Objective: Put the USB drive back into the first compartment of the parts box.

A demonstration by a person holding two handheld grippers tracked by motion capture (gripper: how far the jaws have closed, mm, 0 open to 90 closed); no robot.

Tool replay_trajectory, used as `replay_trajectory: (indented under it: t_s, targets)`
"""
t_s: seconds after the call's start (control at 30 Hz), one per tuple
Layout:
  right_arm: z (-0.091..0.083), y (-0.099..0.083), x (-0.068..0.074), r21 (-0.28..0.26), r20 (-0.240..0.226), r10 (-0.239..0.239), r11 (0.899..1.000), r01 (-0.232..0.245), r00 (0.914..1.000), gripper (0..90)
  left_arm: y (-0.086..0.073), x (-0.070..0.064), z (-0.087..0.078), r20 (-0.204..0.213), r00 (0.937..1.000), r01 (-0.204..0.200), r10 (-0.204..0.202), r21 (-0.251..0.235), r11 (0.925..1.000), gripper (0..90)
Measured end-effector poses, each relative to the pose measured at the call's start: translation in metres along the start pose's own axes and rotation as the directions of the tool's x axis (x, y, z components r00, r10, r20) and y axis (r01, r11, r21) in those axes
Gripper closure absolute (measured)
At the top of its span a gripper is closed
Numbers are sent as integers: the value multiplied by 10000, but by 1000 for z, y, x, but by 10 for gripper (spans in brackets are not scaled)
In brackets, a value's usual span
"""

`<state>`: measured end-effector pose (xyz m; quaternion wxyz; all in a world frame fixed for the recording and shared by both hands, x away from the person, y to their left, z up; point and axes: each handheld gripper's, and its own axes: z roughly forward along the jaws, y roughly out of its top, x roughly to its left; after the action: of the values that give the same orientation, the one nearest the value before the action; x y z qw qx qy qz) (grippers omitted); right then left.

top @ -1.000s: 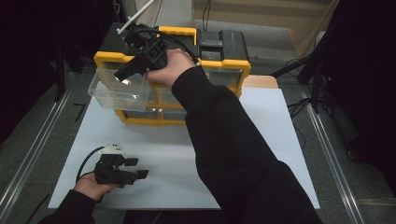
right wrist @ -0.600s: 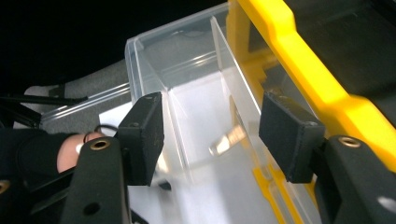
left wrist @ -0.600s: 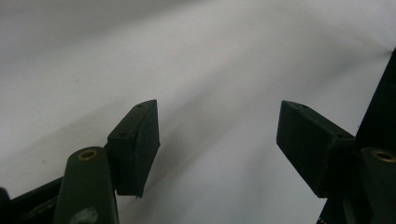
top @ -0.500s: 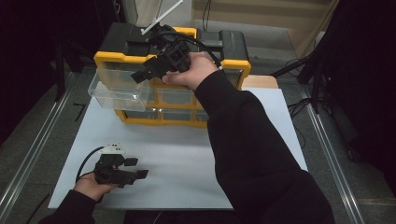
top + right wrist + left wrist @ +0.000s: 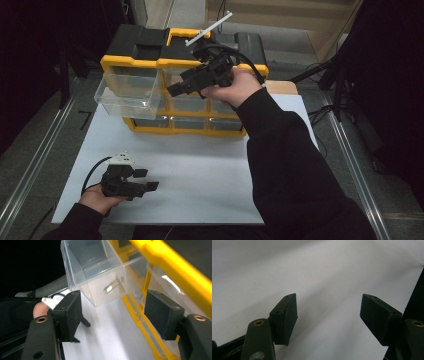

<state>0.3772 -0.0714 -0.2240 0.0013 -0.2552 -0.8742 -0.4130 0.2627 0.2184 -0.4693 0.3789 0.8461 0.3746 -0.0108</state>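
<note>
Pulled-out clear drawer point(image 5: 127, 90) lies left of right claw point(image 5: 175, 91) (spread, empty)

White board point(image 5: 210, 170) covers the table, metal rails point(image 5: 30, 175) down both sides, cables point(image 5: 320, 112) on floor at right.

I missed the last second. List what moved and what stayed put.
The right gripper drew back rightward from the pulled-out clear drawer, away from its front; its jaws are open and hold nothing. The drawer stayed pulled out of the yellow organizer. The left gripper stayed open, resting low over the white mat.
</note>
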Motion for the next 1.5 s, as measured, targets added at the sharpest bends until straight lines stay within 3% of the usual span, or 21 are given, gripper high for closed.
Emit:
replay_trajectory:
  t_s: [0.17, 0.47, 1.07, 1.27, 1.5]
  targets:
    - [-1, -16, -4, 217, 38, 10, 9998, -11, 10000, 277, 0, 0, 0, 34, 10000, -34, 34, 12, 10000, 312]
    - [6, -48, 0, 101, 169, -257, 9996, 256, 9995, 278, 0, 0, 0, 0, 10000, -5, 5, -88, 10000, 311]
    - [21, -110, -9, -112, 186, 284, 9995, -282, 9994, 276, 2, 0, 0, -83, 10000, -9, 6, -311, 9995, 311]
    - [27, -128, -10, 164, 152, 297, 9994, -300, 9994, 282, 2, -1, 0, -115, 9999, -79, 75, -311, 9995, 310]
    - [32, -151, -14, 29, 154, 529, 9986, -530, 9985, 281, 2, -1, -1, -175, 9998, -101, 95, -352, 9993, 310]
